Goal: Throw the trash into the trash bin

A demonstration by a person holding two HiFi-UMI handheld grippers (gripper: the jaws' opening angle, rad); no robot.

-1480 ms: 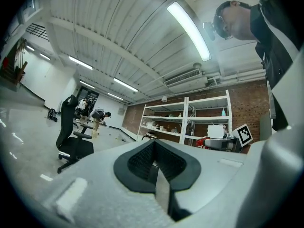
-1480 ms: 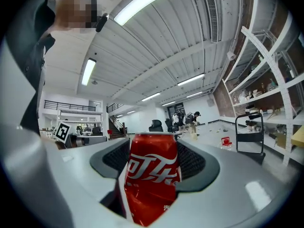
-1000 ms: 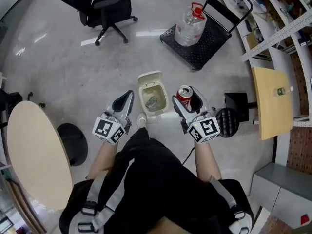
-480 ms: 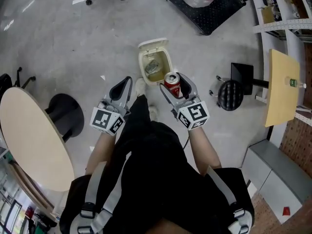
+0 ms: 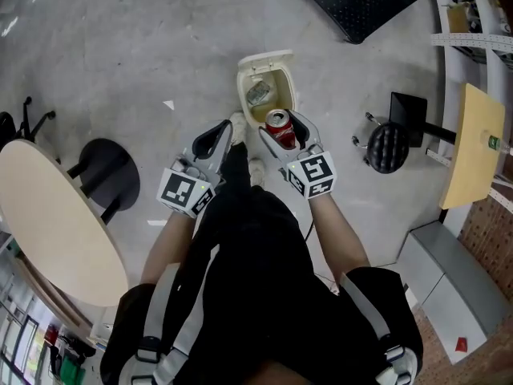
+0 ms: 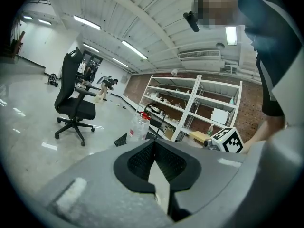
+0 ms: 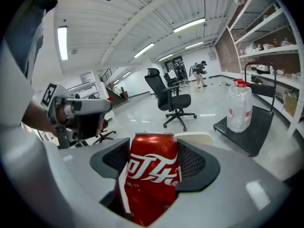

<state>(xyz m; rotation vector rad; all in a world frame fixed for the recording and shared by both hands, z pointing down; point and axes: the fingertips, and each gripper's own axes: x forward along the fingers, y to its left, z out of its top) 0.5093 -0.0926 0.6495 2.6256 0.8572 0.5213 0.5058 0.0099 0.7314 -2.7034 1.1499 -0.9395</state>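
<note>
Head view: right gripper (image 5: 281,127), fingers (image 5: 309,135) clamping the red can (image 5: 278,132), has reached the trash bin (image 5: 243,95); left gripper (image 5: 219,132) fingers together.

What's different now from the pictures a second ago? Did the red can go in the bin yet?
The right gripper carried the red can from beside the trash bin to its near edge, by the opening. Nothing was grabbed or let go. The can is still gripped, not dropped. The left gripper is still shut and empty, left of the bin. The lid stays open.
</note>
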